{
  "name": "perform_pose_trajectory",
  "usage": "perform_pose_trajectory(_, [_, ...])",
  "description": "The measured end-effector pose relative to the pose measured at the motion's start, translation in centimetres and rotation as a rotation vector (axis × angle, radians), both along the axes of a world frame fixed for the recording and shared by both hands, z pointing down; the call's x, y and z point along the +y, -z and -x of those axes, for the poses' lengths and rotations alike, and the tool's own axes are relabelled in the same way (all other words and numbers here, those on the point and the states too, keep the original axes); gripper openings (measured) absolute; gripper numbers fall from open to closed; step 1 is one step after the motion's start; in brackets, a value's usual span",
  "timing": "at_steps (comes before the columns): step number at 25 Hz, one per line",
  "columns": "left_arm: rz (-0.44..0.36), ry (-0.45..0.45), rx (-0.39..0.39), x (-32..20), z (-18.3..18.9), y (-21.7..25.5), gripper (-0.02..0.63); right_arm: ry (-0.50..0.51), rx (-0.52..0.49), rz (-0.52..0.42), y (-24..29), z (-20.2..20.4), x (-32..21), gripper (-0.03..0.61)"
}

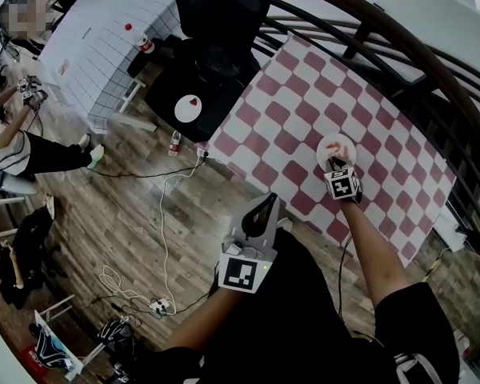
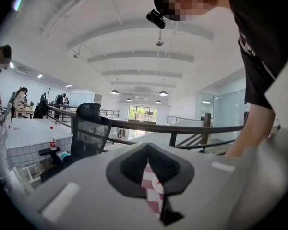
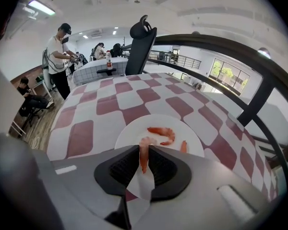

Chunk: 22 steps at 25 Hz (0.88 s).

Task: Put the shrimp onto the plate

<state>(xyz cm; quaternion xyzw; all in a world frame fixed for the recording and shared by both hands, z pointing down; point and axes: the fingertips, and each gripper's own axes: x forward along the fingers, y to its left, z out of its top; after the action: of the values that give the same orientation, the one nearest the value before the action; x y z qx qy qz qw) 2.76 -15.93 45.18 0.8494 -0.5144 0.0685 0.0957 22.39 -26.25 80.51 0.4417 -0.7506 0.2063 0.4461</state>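
A white plate (image 1: 330, 143) lies on the red-and-white checked table (image 1: 296, 126). In the right gripper view the plate (image 3: 129, 134) carries one curled orange shrimp (image 3: 162, 133) and a smaller piece (image 3: 183, 146) at its right. My right gripper (image 3: 144, 153) hangs over the plate's near rim, shut on another shrimp (image 3: 144, 157) that hangs tail-down between the jaws. From the head view this gripper (image 1: 336, 161) sits at the plate's near edge. My left gripper (image 1: 265, 204) is held off the table's near corner, over the floor; its jaws (image 2: 149, 169) are shut with nothing in them.
A dark railing (image 1: 400, 46) runs along the table's far side. A black office chair (image 1: 216, 10) and a black seat bearing a white disc (image 1: 190, 107) stand left of the table. Further left is a white gridded table (image 1: 104, 30). Cables (image 1: 164, 214) trail over the wooden floor. People sit at far left.
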Motion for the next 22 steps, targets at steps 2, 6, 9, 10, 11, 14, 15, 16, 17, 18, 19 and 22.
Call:
perform_pose_trajectory(2, [0.000,0.005,0.000,0.0,0.4,-0.2,0.008,-0.011,-0.006,0.009,-0.3,0.0,-0.3,0.060])
perform_pose_trajectory(6, [-0.006,0.016,0.004,0.3,1.0,-0.2,0.008,-0.026,-0.031,0.009,-0.1,0.3,-0.4,0.061])
perform_pose_trajectory(9, [-0.003,0.012,0.006,0.4,1.5,-0.1,0.008,-0.082,-0.044,0.024,0.4,0.0,0.1,0.069])
perform_pose_trajectory(10, [-0.005,0.010,0.004,0.4,1.6,0.0,0.008,-0.098,-0.050,0.026,0.6,-0.1,0.1,0.074])
perform_pose_trajectory(11, [-0.007,0.009,0.004,0.4,1.7,0.1,0.008,-0.107,-0.054,0.025,0.8,-0.1,0.0,0.080])
perform_pose_trajectory(14, [-0.007,0.018,0.014,0.4,2.2,0.2,0.008,-0.113,-0.069,0.009,1.6,0.2,0.0,0.081])
perform_pose_trajectory(15, [-0.008,0.017,0.016,0.5,2.2,0.2,0.008,-0.114,-0.075,0.000,2.0,0.3,0.1,0.081])
perform_pose_trajectory(16, [-0.010,0.013,0.015,0.5,2.3,0.3,0.008,-0.115,-0.080,-0.010,2.5,0.4,0.3,0.080])
perform_pose_trajectory(17, [-0.012,0.008,0.015,0.6,2.3,0.4,0.008,-0.118,-0.086,-0.022,3.0,0.4,0.4,0.078])
perform_pose_trajectory(18, [-0.011,0.006,0.019,0.6,2.3,0.5,0.008,-0.123,-0.093,-0.036,3.7,0.5,0.5,0.076])
perform_pose_trajectory(19, [-0.009,0.006,0.027,0.5,2.4,0.6,0.008,-0.131,-0.103,-0.049,4.5,0.6,0.4,0.074])
perform_pose_trajectory(22, [-0.013,0.000,0.044,0.3,2.7,0.9,0.008,-0.162,-0.145,-0.091,7.1,1.2,0.3,0.069])
